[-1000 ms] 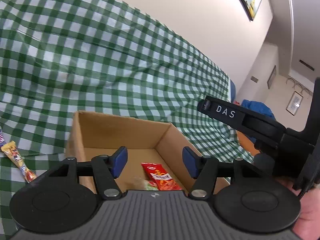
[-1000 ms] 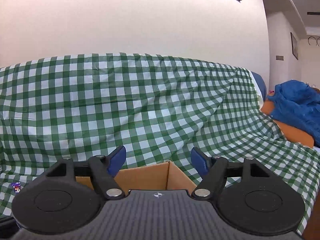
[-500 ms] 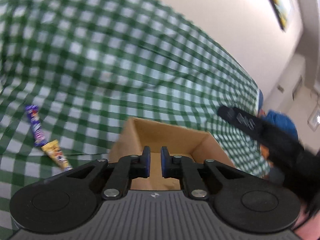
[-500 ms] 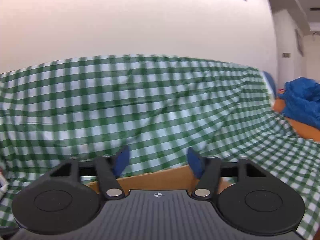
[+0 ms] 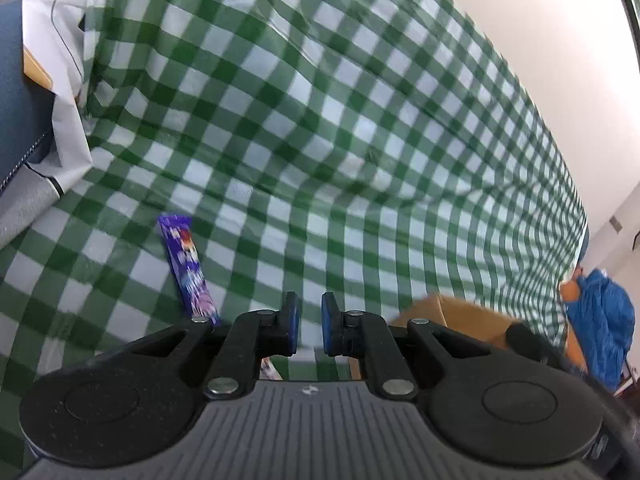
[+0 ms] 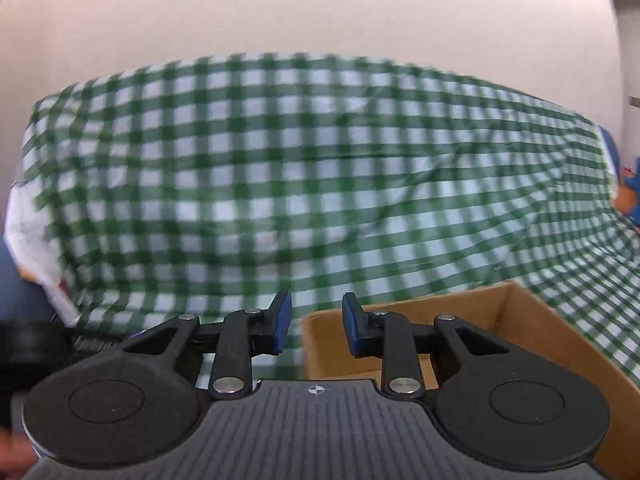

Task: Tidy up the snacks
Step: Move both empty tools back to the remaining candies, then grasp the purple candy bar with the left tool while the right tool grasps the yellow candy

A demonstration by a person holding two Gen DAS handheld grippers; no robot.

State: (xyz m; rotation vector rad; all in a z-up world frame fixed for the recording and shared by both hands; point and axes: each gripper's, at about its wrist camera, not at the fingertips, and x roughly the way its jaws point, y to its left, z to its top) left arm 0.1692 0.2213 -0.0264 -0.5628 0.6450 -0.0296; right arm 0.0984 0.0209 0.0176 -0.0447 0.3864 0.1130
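Note:
A purple snack bar (image 5: 186,264) lies on the green checked cloth (image 5: 320,140), just left of and beyond my left gripper (image 5: 310,312). That gripper is shut with nothing between its blue pads. A bit of another wrapper (image 5: 270,368) peeks out under its left finger. The open cardboard box (image 5: 452,316) sits to its right. In the right wrist view my right gripper (image 6: 316,312) hovers at the left wall of the box (image 6: 520,328); its jaws are closing with nothing between them. The contents of the box are hidden.
A white cloth (image 5: 60,80) and a blue and grey cushion (image 5: 16,128) lie at the cloth's left edge. A blue garment (image 5: 600,320) is heaped at the far right. The draped cloth rises like a backrest against a plain wall (image 6: 320,8).
Both views have swung left, so the box slid to the right. My left gripper went from open over the box to shut. The purple bar came into view. My right jaws narrowed.

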